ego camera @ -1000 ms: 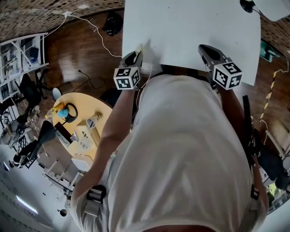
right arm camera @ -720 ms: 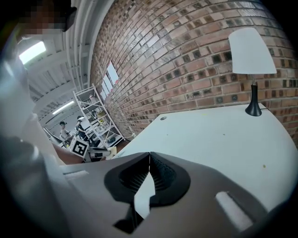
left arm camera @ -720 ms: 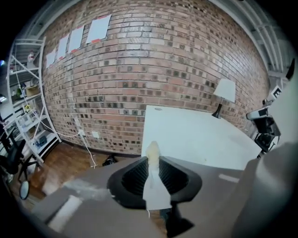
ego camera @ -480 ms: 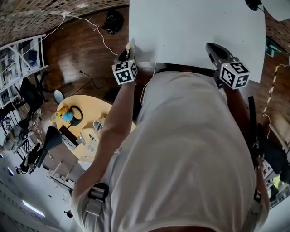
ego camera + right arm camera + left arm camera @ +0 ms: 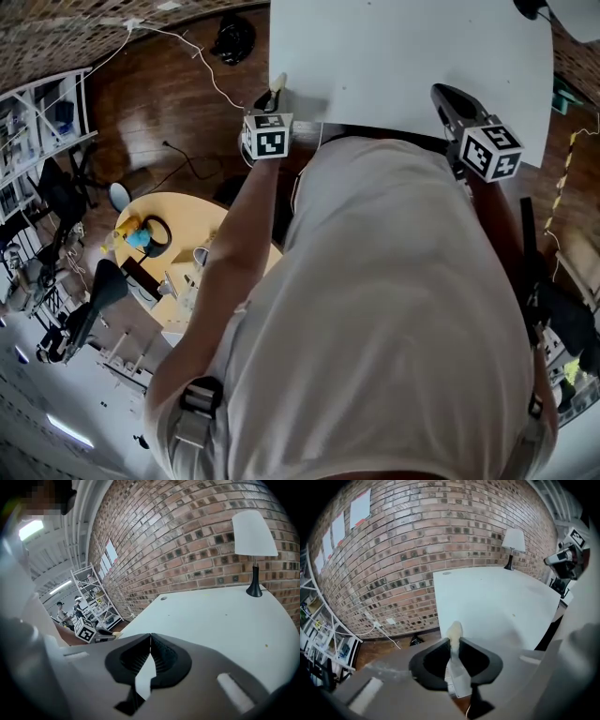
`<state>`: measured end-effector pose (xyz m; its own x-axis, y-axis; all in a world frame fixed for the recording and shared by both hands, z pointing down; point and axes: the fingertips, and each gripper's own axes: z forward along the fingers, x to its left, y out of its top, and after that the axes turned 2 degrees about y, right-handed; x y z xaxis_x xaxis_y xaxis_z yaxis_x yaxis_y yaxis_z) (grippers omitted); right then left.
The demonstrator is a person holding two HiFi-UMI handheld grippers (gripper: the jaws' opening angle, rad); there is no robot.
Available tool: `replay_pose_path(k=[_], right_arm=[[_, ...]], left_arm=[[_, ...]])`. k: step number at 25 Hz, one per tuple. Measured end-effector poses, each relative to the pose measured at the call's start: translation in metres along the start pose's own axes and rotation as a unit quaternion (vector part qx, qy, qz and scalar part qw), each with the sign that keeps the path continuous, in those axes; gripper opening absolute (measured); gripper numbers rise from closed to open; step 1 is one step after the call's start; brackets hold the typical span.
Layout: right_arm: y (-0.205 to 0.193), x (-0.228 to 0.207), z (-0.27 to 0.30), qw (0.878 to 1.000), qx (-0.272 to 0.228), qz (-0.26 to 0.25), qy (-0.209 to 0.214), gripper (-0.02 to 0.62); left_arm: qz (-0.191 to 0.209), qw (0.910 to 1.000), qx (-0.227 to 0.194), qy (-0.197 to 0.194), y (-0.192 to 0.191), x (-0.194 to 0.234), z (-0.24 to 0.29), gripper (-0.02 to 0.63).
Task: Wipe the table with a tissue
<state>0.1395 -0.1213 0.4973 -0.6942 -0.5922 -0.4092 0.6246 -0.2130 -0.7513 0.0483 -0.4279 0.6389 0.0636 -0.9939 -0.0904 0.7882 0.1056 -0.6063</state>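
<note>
pinches the tissue (image 5: 455,631) in the left tool (image 5: 453,641), jaws closing narrowly on it, its end poking past them near the counter (image 5: 497,602) corner. holds the right tool (image 5: 150,637) pressed together, empty. seems barely begun: wiping all remains.

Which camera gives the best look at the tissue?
The left gripper view: the tissue stands large between the left gripper's closing jaws. The head view shows only its tip; the right gripper view, a distant speck.

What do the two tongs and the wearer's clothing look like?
Left tongs, closing on a tissue, and right tongs: dark, tapering bodies, each carrying a white cube with black square markers. The person wears a pale shirt with buckled straps.
</note>
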Motion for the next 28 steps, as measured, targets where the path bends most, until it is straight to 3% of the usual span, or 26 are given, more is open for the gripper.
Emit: replay_pose_path(k=[8,14,21,25,28], right_arm=[[0.0,0.002,-0.002,1.0,-0.006,-0.001,0.003,0.009],[-0.009,-0.001,-0.009,1.0,-0.008,0.02,-0.009,0.009],[-0.009,-0.002,-0.01,1.0,-0.01,0.025,-0.016,0.009],[-0.011,0.004,-0.008,0.999,-0.014,0.027,-0.021,0.009],[-0.009,0.005,-0.01,0.999,-0.019,0.027,-0.023,0.009]], left_arm=[[0.04,0.9983,0.019,-0.037,0.006,-0.032,0.009,0.061],[0.027,0.9976,0.03,-0.057,0.006,-0.044,0.009,0.058],[0.082,0.9905,0.04,-0.103,0.013,-0.079,0.009,0.058],[0.084,0.9823,0.024,-0.166,0.012,-0.099,-0.002,0.059],[0.047,0.9775,-0.032,-0.203,0.022,-0.107,-0.013,0.06]])
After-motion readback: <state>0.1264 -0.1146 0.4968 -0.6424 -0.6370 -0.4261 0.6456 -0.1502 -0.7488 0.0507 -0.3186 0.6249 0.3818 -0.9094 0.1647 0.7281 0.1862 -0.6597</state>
